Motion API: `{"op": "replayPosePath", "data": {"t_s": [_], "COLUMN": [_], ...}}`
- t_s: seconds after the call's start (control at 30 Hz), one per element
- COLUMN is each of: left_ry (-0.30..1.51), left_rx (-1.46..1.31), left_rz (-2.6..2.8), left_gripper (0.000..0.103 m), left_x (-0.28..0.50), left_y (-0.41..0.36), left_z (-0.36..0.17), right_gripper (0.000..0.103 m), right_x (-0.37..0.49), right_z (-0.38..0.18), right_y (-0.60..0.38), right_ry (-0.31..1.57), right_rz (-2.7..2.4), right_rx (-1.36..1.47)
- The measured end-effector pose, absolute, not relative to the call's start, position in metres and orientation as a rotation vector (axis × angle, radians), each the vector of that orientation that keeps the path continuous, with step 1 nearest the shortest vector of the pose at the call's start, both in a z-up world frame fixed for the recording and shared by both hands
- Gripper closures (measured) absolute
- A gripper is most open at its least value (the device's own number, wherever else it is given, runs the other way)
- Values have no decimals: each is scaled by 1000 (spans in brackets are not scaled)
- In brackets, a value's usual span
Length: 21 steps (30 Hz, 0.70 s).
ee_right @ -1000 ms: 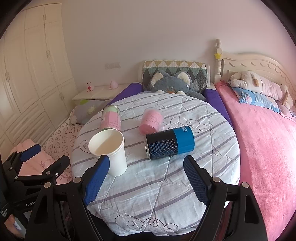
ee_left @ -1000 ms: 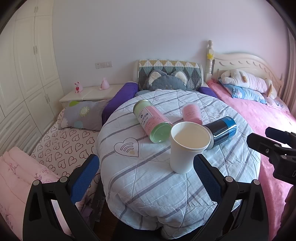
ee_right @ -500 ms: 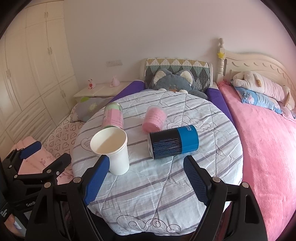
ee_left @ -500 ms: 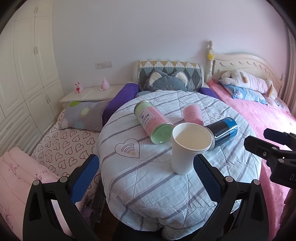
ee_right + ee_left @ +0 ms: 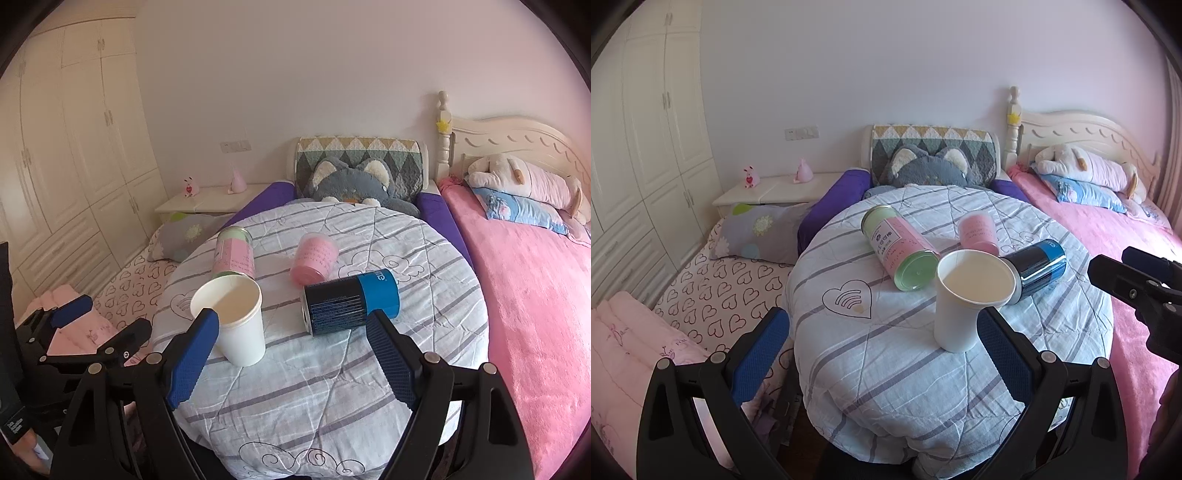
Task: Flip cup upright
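A white paper cup [image 5: 964,299] stands upright, mouth up, on the round table [image 5: 886,354] covered with a striped quilt; it also shows in the right wrist view [image 5: 236,321]. My left gripper [image 5: 882,350] is open and empty, held back from the cup, its right finger close to the cup's base. My right gripper [image 5: 291,354] is open and empty, near the table's front edge, with the cup just beyond its left finger. The right gripper also shows at the right of the left wrist view [image 5: 1137,284], the left gripper at the left of the right wrist view [image 5: 92,328].
Three containers lie on their sides behind the cup: a pink and green canister [image 5: 897,247], a pink cup [image 5: 977,232] and a black and blue can [image 5: 1034,266]. A pink bed [image 5: 535,288] is on the right, a heart-print mattress [image 5: 727,295] on the left.
Both grippers have drifted back slightly from the table. The white cup stands in the same place and nothing was grasped.
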<state>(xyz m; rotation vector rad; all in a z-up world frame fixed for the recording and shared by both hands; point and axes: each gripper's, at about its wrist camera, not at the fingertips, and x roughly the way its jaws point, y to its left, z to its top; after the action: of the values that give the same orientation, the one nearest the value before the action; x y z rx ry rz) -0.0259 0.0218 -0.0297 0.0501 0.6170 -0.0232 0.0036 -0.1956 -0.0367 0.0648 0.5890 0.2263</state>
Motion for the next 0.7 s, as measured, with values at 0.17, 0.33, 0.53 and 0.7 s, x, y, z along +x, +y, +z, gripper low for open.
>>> {"op": "replayPosePath", "data": {"t_s": [0.17, 0.33, 0.53, 0.7], "left_ry": [617, 620, 620, 613], "left_rx": [49, 48, 50, 60], "left_rz": [-26, -26, -24, -3], "left_gripper": [0, 0, 0, 0], "left_x": [-26, -26, -26, -23], "left_y": [22, 22, 22, 22], "left_z": [-29, -29, -29, -30], "right_gripper": [20, 20, 20, 20], "right_x": [5, 6, 6, 8], "right_z": [-38, -40, -41, -42], "right_y": [-194, -193, -193, -194], "right_ry": [593, 600, 606, 611], "right_rz": [235, 237, 233, 231], "right_rx": [59, 56, 56, 56]}}
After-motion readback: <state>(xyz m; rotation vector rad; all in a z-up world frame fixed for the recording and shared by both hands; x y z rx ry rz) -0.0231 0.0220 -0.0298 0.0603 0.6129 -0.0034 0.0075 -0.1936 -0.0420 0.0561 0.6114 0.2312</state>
